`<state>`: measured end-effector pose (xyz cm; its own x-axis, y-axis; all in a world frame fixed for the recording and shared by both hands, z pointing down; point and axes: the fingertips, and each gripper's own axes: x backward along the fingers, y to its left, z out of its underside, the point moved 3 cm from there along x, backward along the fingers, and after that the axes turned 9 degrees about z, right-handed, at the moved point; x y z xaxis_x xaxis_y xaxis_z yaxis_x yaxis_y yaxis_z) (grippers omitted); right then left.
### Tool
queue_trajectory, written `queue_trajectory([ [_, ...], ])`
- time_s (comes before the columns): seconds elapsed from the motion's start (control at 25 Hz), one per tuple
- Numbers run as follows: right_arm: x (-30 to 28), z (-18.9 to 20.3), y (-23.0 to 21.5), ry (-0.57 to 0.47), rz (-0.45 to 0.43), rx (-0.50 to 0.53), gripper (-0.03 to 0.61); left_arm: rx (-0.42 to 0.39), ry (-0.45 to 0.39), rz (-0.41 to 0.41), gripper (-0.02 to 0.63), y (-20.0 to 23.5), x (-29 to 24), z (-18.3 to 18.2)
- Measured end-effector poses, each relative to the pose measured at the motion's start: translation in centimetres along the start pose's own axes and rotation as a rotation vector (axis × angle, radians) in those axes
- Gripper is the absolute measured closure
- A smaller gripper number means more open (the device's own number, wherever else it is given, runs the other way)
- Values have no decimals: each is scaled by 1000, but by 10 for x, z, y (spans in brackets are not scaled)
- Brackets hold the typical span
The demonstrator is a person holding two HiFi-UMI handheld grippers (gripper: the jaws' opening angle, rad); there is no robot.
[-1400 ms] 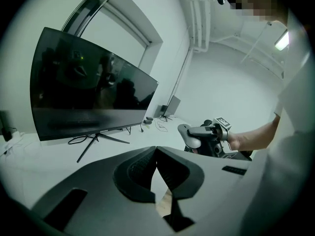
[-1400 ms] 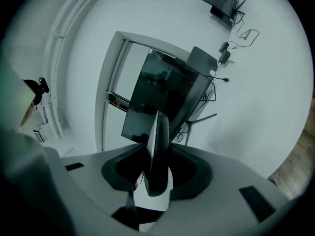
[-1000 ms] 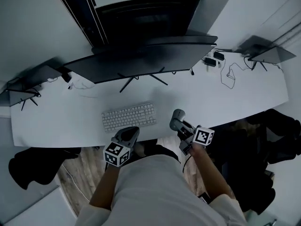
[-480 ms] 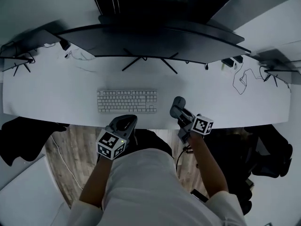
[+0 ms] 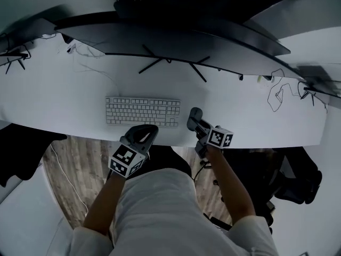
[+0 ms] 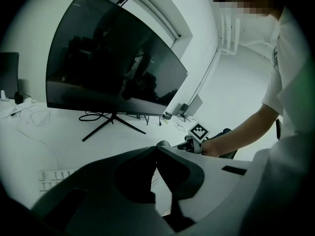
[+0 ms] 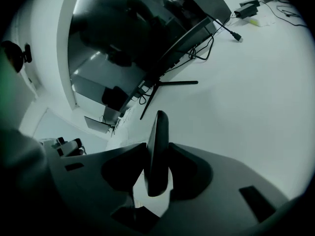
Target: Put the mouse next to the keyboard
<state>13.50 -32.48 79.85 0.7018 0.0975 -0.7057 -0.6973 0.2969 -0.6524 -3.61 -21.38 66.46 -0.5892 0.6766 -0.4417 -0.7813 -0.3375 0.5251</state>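
Office workstation: white desk (image 5: 64, 100), curved monitor (image 5: 176, 41) up top, keyboard (image 5: 143, 111) centre, cables (image 5: 277, 96) upper right, office chair (image 5: 298, 180) lower right.

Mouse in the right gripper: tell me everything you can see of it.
The dark, smooth mouse looks slim and rounded, seen edge-on, turned on its side. The right gripper is shut on it, a jaw against each broad face, its far end jutting past them. In the head view it is over the white desk near its front edge, just right of the white keyboard, apart from it. Contact with the desk can't be told.
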Motion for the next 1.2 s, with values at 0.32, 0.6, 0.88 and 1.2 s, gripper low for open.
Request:
queue_trajectory([
  [0.32,-35,15,-19,104,123,147,425,44,29,12,595,12,-10,16],
  [0.6,-49,19,-24,129,168,190,425,69,37,7,595,18,-8,22],
  [0.88,-51,13,-23,107,232,322,379,78,31,-4,595,17,-6,26],
  [1.2,-40,0,-34,70,325,388,304,66,25,-18,595,10,-4,24],
])
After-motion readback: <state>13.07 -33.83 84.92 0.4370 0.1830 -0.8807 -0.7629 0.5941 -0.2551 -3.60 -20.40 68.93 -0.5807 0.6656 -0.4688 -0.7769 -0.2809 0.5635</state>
